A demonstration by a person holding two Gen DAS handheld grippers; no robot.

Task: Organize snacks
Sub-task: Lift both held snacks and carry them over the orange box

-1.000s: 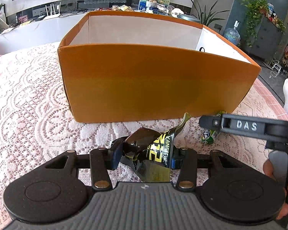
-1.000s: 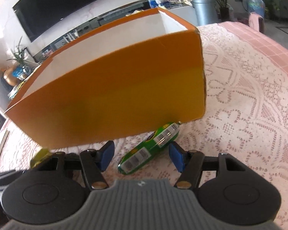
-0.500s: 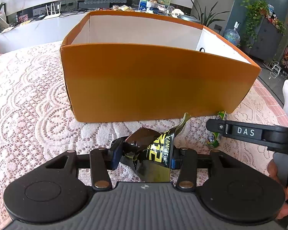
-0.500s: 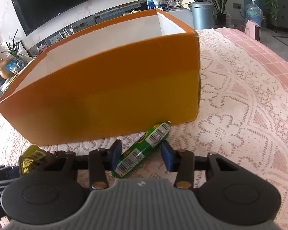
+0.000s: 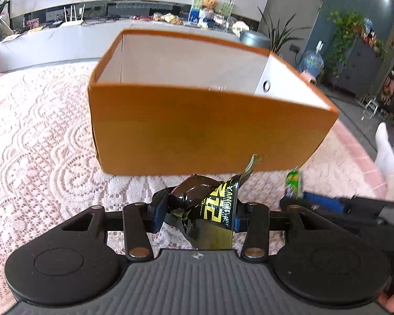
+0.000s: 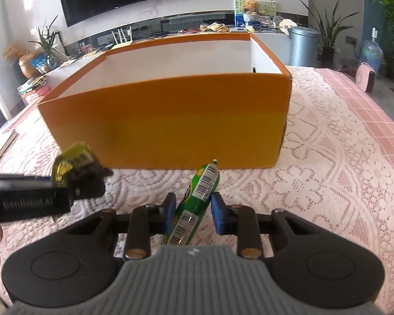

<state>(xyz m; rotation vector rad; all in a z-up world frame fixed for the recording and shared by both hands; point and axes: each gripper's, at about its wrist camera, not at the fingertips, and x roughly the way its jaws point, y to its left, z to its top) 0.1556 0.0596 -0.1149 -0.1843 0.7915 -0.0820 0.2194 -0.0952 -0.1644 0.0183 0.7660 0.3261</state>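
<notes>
An open orange box [image 5: 202, 128] with a white inside stands on the lace tablecloth; it also shows in the right wrist view [image 6: 170, 128]. My left gripper [image 5: 197, 214] is shut on a black and yellow snack packet [image 5: 212, 207], held above the cloth in front of the box. My right gripper [image 6: 193, 212] is shut on a green sausage-shaped snack [image 6: 197, 199], lifted off the cloth. The left gripper and its packet [image 6: 73, 165] show at the left of the right wrist view. The green snack [image 5: 294, 183] shows at the right of the left wrist view.
The pink lace tablecloth [image 6: 328, 173] covers the table around the box. A white counter [image 5: 52, 42] with clutter runs behind the table. A grey bin [image 6: 303, 44] and potted plants stand behind on the right. The person's foot in a white sock [image 5: 386, 147] is at the right.
My right gripper closed on the green snack and lifted it off the cloth. Both grippers rose and pulled back from the box, so more of its inside shows.
</notes>
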